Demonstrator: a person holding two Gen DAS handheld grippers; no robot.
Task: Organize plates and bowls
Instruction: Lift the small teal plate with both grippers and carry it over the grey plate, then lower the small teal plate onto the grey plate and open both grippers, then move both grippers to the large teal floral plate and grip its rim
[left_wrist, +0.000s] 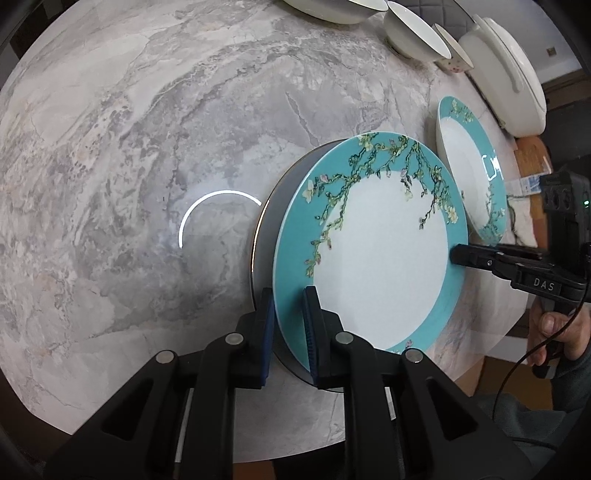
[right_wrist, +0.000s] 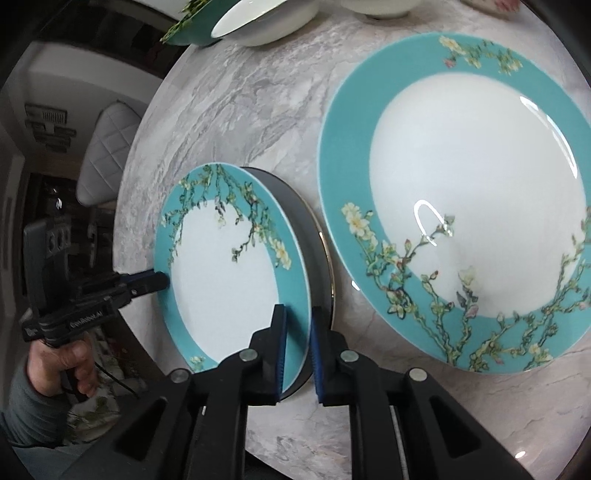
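Observation:
A flat teal-rimmed plate (left_wrist: 369, 266) with a blossom-branch pattern is held tilted over a dark grey plate (left_wrist: 275, 221) with a thin gold rim, which lies on the marble table (left_wrist: 129, 147). My left gripper (left_wrist: 289, 295) is shut on the teal plate's near rim. My right gripper (right_wrist: 298, 314) is shut on the same plate (right_wrist: 225, 273) at the opposite edge, and shows in the left wrist view as a right gripper (left_wrist: 456, 256) on the plate's right rim. The grey plate (right_wrist: 295, 206) sits just behind. A larger, deeper teal-rimmed plate (right_wrist: 461, 184) lies flat beside them.
White bowls (left_wrist: 413, 37), a small flowered cup (left_wrist: 452, 55) and a white lidded dish (left_wrist: 506, 74) line the table's far edge. A teal bowl (right_wrist: 192, 26) and a white bowl (right_wrist: 258, 22) stand at the back. A padded chair (right_wrist: 107, 147) is off the table's edge.

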